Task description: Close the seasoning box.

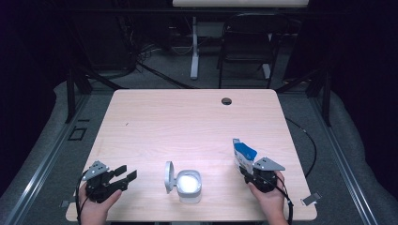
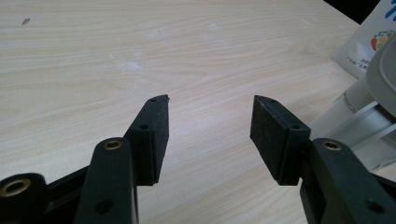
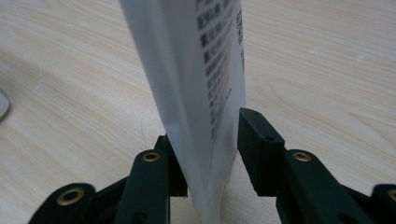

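A blue and white pouch (image 1: 243,157) stands upright on the wooden table (image 1: 187,122) at the front right. My right gripper (image 1: 246,171) is right behind it; in the right gripper view the pouch (image 3: 201,93) stands between the jaws of that gripper (image 3: 205,126), with a slim gap at the right pad (image 3: 254,140), so the jaws are open. A white tub (image 1: 189,185) of white powder sits front centre, its flip lid (image 1: 169,177) standing open on its left. My left gripper (image 1: 127,171) rests open and empty at the front left, pointing toward the tub (image 2: 359,121).
A round cable hole (image 1: 226,101) lies near the table's far edge. A dark chair (image 1: 248,42) and a white desk leg (image 1: 194,47) stand beyond the table. In the left gripper view the pouch (image 2: 369,42) shows behind the tub.
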A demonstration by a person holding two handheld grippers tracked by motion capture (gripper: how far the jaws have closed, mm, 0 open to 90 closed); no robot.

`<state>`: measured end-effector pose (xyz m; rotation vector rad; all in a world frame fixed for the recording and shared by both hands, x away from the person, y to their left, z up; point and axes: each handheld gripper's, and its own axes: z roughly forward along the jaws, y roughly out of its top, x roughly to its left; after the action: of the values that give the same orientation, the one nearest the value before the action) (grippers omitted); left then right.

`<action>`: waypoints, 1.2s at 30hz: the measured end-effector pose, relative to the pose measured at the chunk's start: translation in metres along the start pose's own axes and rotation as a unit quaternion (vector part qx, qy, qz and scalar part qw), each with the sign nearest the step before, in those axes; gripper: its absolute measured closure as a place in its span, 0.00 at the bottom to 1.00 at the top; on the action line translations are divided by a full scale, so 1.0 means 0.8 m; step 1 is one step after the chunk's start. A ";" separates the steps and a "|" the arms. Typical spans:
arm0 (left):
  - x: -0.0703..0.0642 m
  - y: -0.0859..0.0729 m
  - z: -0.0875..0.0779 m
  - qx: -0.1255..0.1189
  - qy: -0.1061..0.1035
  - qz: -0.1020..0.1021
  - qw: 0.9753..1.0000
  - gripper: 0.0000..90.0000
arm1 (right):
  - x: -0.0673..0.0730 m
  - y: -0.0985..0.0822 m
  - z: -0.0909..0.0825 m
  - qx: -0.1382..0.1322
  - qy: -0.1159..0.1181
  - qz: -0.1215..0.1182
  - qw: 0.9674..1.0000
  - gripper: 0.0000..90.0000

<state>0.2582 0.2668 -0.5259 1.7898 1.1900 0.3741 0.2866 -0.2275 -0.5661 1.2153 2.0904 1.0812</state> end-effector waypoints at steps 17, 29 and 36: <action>-0.007 0.005 0.007 -0.003 -0.010 0.009 1.000 0.53 | -0.001 -0.006 -0.021 0.003 -0.010 0.013 1.000 0.58; -0.009 0.009 0.002 -0.007 -0.010 0.012 1.000 0.53 | 0.003 -0.007 -0.026 -0.001 -0.011 0.023 1.000 0.54; -0.021 0.015 0.001 -0.012 -0.020 0.024 0.999 0.55 | 0.004 -0.008 -0.034 0.021 -0.004 0.015 1.000 0.47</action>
<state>0.2572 0.2511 -0.5127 1.7994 1.1135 0.3770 0.2621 -0.2376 -0.5557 1.2729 2.1056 1.0492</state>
